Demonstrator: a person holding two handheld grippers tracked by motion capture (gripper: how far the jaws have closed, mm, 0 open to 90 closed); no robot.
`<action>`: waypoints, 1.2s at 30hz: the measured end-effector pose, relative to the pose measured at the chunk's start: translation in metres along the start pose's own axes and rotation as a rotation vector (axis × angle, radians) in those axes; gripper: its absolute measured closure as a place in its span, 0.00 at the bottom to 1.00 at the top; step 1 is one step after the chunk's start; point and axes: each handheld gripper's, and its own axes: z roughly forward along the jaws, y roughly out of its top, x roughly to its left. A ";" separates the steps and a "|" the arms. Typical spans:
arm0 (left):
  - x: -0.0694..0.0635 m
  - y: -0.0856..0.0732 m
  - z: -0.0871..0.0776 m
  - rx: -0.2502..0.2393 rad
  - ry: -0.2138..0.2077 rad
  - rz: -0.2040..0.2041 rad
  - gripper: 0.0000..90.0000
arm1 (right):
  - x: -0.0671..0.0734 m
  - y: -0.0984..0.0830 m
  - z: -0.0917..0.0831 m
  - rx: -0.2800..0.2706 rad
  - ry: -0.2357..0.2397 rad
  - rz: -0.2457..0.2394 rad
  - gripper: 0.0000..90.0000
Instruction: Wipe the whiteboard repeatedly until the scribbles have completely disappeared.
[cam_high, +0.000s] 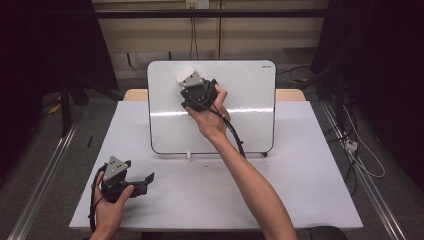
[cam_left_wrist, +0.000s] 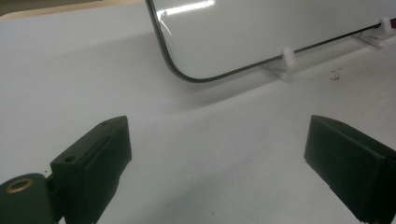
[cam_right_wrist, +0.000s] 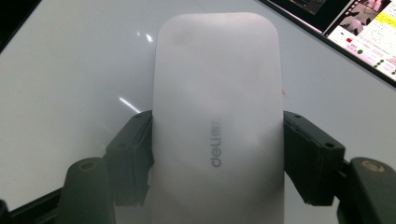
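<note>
We see the right gripper (cam_right_wrist: 217, 154) pinching a white eraser (cam_right_wrist: 217, 116) against the whiteboard (cam_high: 250, 100); the left gripper (cam_left_wrist: 217, 154) hangs spread wide above the table (cam_high: 300, 190).

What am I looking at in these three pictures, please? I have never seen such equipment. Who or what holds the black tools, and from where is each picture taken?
There is no robot here. A person holds a black two-jaw gripper in each hand. The high view comes from a fixed camera above the white table. On the table stands a white rectangular whiteboard with a dark rim, tilted back on small white plastic feet.

The other two pictures come from cameras that ride on the grippers and look along their jaws. The right gripper is raised against the board and is closed on a white rounded plastic eraser marked "deli"; its jaws press the eraser's two sides. The left gripper is low near the table's front edge, with its jaws wide apart and nothing between them.
</note>
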 end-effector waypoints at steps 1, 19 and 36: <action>0.000 0.000 0.000 0.001 0.004 0.003 0.08 | -0.002 -0.001 0.000 -0.001 0.007 0.006 0.35; 0.000 0.000 0.000 0.004 0.009 0.007 0.08 | -0.039 -0.020 -0.011 0.010 -0.039 0.064 0.35; 0.000 -0.001 0.001 0.005 0.015 -0.001 0.08 | -0.091 -0.049 -0.027 0.019 -0.082 0.168 0.35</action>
